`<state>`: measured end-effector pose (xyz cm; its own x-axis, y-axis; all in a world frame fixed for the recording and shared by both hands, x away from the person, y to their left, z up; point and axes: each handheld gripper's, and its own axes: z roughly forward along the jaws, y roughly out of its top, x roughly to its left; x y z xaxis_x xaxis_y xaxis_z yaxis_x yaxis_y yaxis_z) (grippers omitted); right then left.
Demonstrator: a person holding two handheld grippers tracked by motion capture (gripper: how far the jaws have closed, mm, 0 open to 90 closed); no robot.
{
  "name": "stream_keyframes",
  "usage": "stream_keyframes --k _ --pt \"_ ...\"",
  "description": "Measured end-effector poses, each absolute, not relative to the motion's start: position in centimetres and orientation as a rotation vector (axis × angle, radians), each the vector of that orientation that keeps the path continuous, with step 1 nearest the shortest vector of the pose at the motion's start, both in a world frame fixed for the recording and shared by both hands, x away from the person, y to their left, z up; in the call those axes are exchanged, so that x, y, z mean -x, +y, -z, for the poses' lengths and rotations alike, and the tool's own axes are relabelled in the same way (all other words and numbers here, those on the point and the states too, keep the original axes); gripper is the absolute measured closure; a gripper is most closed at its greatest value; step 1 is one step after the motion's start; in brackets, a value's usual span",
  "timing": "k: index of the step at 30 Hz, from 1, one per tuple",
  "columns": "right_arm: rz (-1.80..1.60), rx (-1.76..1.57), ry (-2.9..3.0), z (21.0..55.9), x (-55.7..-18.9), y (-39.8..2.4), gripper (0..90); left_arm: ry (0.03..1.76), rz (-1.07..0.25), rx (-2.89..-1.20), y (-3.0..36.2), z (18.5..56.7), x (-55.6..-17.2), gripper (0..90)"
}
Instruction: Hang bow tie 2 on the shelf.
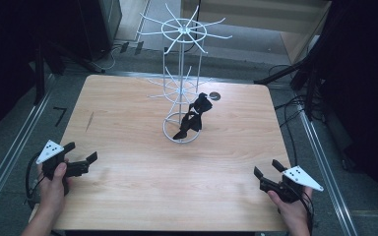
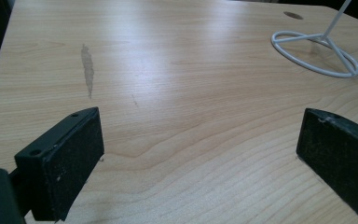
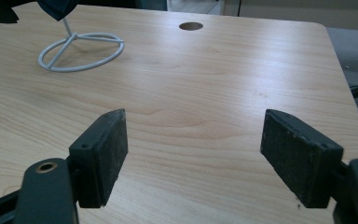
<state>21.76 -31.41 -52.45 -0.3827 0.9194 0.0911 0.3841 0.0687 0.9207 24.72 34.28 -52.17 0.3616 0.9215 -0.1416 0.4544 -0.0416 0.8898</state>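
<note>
A white wire rack (image 1: 181, 73) with spoke arms stands on a ring base (image 1: 181, 129) at the table's middle back. A black cloth item (image 1: 193, 118) hangs from one of its lower arms. My left gripper (image 1: 82, 153) rests open near the table's left front edge, nothing between its pads (image 2: 70, 161). My right gripper (image 1: 267, 168) is open near the right front edge, its pads (image 3: 103, 154) bare. The ring base (image 2: 316, 52) appears far right in the left gripper view. In the right gripper view the ring base (image 3: 80, 50) lies at upper left, with a corner of the cloth (image 3: 56, 8) above it.
The wooden table (image 1: 128, 172) has a round cable hole (image 1: 214, 96) behind the rack and a pale scuff mark (image 2: 87, 69) on its left side. Dark stands and cables line the floor on both sides.
</note>
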Motion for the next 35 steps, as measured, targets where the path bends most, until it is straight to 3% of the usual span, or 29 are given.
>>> stream_keyframes --k 35 --pt "-1.231 -1.372 1.760 53.1 -19.9 -33.6 24.4 1.259 -0.586 -1.683 34.3 52.2 -25.1 0.0"
